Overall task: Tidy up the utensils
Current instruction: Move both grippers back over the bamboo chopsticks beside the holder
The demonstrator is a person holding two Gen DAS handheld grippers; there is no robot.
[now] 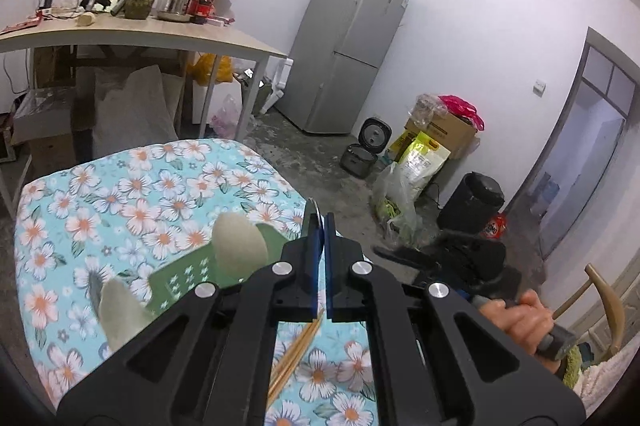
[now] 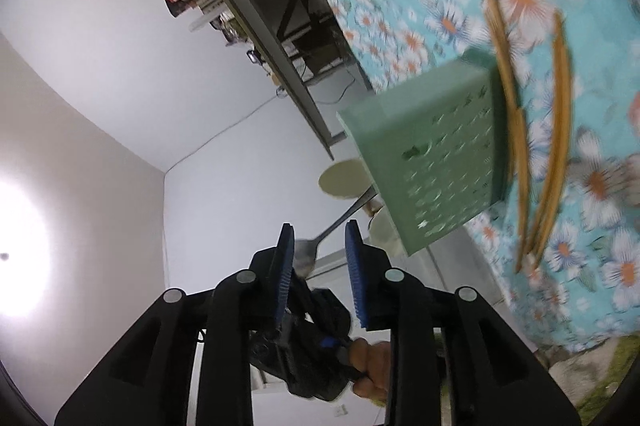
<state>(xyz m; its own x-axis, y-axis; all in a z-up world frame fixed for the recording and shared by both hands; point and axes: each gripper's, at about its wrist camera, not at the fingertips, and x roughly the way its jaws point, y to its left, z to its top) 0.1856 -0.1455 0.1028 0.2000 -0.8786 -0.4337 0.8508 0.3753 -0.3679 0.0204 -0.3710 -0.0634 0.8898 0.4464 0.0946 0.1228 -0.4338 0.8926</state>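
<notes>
Crowding the left wrist view, the left gripper [image 1: 319, 226] had its jaws clenched on a thin metal edge, probably a utensil, though too little showed to name it. It hung above the table [image 1: 132, 194] with the flowered blue cloth, where a green perforated holder [image 1: 180, 278] carried two pale spoon-like heads [image 1: 240, 242] standing up out of it. Bamboo chopsticks [image 1: 296, 354] lay on the cloth under the gripper, mostly hidden by its black frame. Beyond the table stood a wooden side table [image 1: 132, 34] piled with jars and bottles, a grey fridge [image 1: 344, 46], a rice cooker [image 1: 366, 150], bags and a black bin [image 1: 476, 202]. A hand [image 1: 520, 322] gripped the handle of the other tool at the lower right. The right wrist view was rolled and blurred: the right gripper [image 2: 318, 250] had its jaws parted, with the bowl of a metal spoon [image 2: 306, 258] between them, touching the left pad or just beside it; I could not tell which. The spoon's handle ran up into the green holder [image 2: 436, 154], beside which chopsticks [image 2: 556, 154] lay smeared by motion.
</notes>
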